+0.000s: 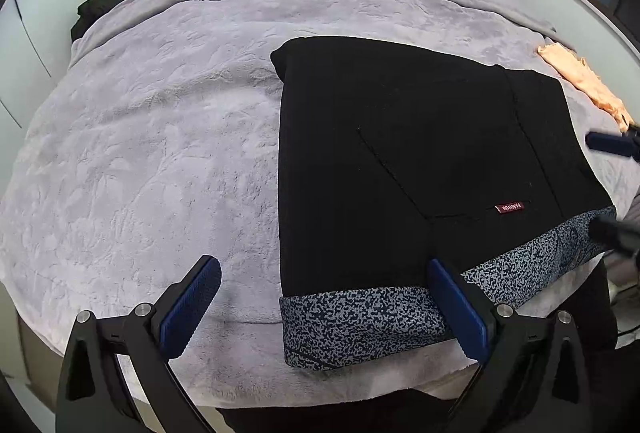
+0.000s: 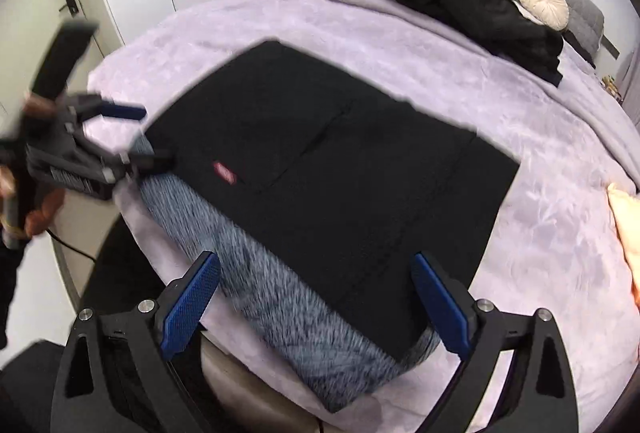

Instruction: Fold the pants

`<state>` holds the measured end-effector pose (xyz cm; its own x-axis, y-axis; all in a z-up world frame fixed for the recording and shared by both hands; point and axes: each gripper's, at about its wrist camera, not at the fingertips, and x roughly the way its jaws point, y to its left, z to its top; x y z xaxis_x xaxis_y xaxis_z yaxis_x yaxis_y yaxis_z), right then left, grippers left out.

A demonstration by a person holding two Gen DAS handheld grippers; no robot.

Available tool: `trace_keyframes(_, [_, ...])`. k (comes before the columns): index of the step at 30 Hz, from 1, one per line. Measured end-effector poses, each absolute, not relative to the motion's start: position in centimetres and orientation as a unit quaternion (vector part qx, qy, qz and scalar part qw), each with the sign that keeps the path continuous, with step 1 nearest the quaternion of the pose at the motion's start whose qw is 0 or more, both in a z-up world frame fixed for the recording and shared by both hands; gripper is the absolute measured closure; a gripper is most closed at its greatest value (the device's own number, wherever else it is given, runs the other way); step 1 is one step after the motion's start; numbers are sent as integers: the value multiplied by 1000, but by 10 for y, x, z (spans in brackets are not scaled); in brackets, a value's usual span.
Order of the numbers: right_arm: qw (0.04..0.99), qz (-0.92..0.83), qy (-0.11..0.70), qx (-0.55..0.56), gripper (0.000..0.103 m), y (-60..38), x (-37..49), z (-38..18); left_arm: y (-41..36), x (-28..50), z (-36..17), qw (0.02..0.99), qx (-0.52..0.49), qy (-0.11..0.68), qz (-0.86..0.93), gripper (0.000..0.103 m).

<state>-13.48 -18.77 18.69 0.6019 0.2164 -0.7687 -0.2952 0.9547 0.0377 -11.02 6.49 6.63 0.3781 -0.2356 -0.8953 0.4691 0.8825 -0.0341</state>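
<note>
The folded black pants (image 1: pixel 420 153) are matt, fine-knit cloth, with a speckled blue-grey knitted waistband (image 1: pixel 360 329) of coarser weave and a small red woven label (image 1: pixel 509 208). Under them, the lilac bed blanket (image 1: pixel 140 153) looks like soft plush fleece with a crushed, uneven nap. The left tool (image 1: pixel 324 307) has matt black plastic arms, shiny metal rivets and blue textured pads (image 1: pixel 192 305). The right tool (image 2: pixel 316 303) shows the same finish, its blue pads (image 2: pixel 192 303) finely cross-hatched.

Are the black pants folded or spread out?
Folded: the black pants lie as a compact rectangle on the bed, layered edges and patterned waistband nearest.
</note>
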Motion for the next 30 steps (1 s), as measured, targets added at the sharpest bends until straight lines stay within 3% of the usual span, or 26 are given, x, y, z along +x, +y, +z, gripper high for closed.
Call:
trace_keyframes(3, [908,163,379,-72,5,-167,-100,211,64,-110,66,822,113,515,-214,0])
trace_keyframes(10, [859,180,472,-81,5,-93,11,176,66,-110,66,823,104,518,-208,0])
trace_keyframes(14, [870,169,451,-108,1,-101,-3,167,69,-109,63,819,97,524,-213,0])
trace_keyframes(20, [880,70,451,-132,1,-186,-57,157,75,-102,61,806,81,537,-237,0])
trace_keyframes(30, [883,48,441,153,0,-308,-128,160,80,-65,89,784,65,542,-295,0])
